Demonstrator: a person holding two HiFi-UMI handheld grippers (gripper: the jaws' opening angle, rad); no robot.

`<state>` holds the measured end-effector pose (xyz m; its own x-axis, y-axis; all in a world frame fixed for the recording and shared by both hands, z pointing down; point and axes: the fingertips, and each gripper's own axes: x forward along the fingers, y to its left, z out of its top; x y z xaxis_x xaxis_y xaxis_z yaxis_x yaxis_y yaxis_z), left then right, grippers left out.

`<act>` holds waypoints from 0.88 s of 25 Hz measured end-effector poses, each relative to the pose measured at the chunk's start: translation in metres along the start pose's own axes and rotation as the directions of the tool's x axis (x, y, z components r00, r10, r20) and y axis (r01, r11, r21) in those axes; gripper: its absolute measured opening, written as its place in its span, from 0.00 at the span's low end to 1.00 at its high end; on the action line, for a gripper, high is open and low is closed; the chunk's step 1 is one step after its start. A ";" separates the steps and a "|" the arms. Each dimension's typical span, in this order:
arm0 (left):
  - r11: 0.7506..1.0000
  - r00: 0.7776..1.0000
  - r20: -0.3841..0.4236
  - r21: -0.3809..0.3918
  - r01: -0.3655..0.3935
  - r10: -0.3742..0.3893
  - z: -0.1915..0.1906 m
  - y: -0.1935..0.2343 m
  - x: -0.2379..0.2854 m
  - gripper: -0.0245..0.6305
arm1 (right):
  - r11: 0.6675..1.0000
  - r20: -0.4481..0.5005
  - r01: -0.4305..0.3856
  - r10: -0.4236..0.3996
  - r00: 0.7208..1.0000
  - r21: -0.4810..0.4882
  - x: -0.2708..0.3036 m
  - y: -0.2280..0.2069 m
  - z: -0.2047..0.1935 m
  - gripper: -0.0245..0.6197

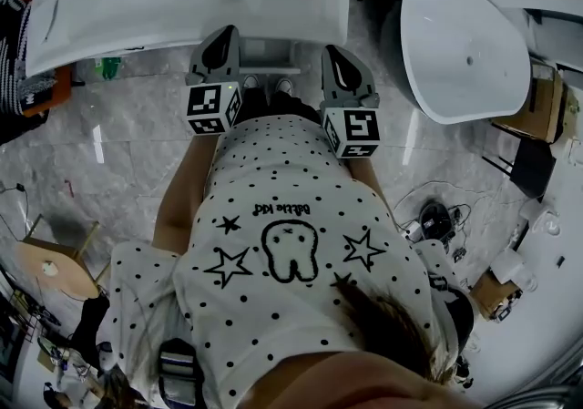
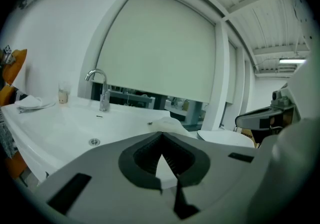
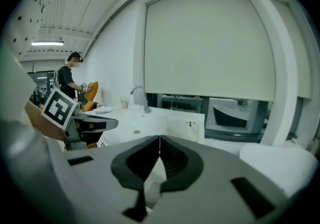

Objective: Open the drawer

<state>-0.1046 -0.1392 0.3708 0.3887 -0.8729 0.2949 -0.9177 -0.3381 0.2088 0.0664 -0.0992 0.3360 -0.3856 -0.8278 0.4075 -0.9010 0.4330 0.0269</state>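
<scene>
You're standing on the grey marble floor [image 1: 109, 152], right up against the long white washbasin counter [image 1: 137, 6], with a white freestanding tub [image 1: 460, 43] off to your right. Both tools are held out side by side in front of your chest. The left gripper [image 1: 224, 33] is pressed together, tips meeting with nothing between them. The right gripper [image 1: 331, 51] is the same, closed tight and empty. Both gripper views look out over the counter top: a big pale roller blind [image 2: 160, 43] behind, then the chrome tap [image 2: 102, 93], then the little drain [image 2: 94, 141]. And here's the catch: the drawer isn't showing in any view. My read is that it sits in the cabinet front below the counter's edge, tucked under the overhang just ahead of you. So I'd call this the approach step, with no handle found and the pull not yet begun. Next move, as I judge it: pick one gripper and tip it down below the counter's lip until the drawer front and its handle come into that gripper's view. Then spread the jaws, close on the pull and draw straight back toward you, leaving yourself room to step away.
</scene>
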 end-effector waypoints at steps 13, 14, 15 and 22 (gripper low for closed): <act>0.997 0.993 0.095 0.045 0.066 -0.070 0.053 0.003 -0.036 0.04 | 0.998 0.051 -0.010 0.013 0.999 -0.058 0.010 0.032 0.023 0.06; 0.996 0.993 0.090 0.053 0.074 -0.078 0.054 0.004 -0.040 0.04 | 0.997 0.052 -0.019 0.023 0.998 -0.077 0.012 0.039 0.024 0.06; 0.995 0.993 0.083 0.061 0.083 -0.087 0.055 0.006 -0.044 0.04 | 0.995 0.055 -0.029 0.034 0.998 -0.095 0.014 0.047 0.026 0.06; 0.991 0.991 0.068 0.073 0.108 -0.113 0.053 0.025 -0.063 0.04 | 0.986 0.082 -0.109 0.120 0.989 -0.125 0.038 0.092 0.035 0.06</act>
<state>-0.1567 -0.1113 0.3085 0.4838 -0.8507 0.2056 -0.8737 -0.4556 0.1704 -0.0382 -0.1036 0.3217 -0.5056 -0.7966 0.3313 -0.8217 0.5617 0.0965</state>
